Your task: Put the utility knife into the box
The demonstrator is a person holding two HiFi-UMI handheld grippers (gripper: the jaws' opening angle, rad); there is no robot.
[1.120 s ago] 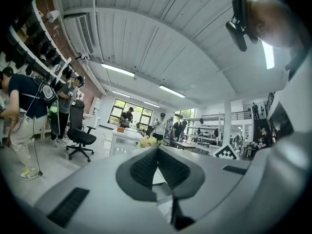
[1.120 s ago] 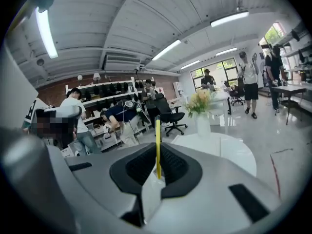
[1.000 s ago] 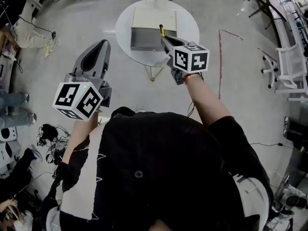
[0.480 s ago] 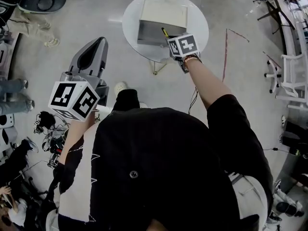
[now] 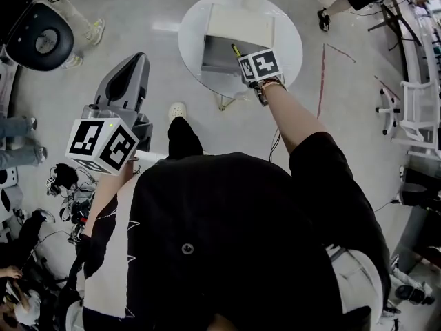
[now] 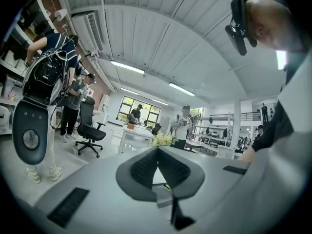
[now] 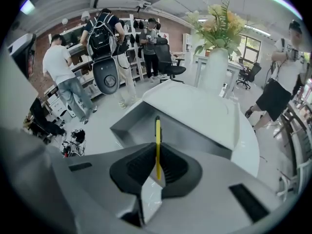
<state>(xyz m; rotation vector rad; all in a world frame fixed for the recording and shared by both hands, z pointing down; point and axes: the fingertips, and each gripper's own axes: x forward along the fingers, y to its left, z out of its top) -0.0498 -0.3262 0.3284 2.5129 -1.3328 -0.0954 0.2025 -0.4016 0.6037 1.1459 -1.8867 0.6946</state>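
My right gripper [image 7: 157, 152] is shut on a thin yellow utility knife [image 7: 157, 140] that sticks out forward between the pads. It hovers over the near wall of an open grey box [image 7: 146, 123] with a white lid, on a round white table [image 5: 286, 36]. In the head view the right gripper [image 5: 239, 52] reaches over the box [image 5: 217, 55], with the knife [image 5: 236, 49] tip above its edge. My left gripper [image 5: 134, 64] is held off to the left over the floor, jaws together, holding nothing; in its own view the left gripper [image 6: 157, 152] points level across the room.
A white vase with flowers [image 7: 217, 57] stands at the table's far edge behind the box. Office chairs [image 5: 45, 36] and several people [image 7: 61, 77] stand around the room. Cables and gear [image 5: 65, 185] lie on the floor at the left.
The person has stepped closer to the table. My right gripper with the knife has moved forward over the box's near edge. The left gripper has kept its pose.
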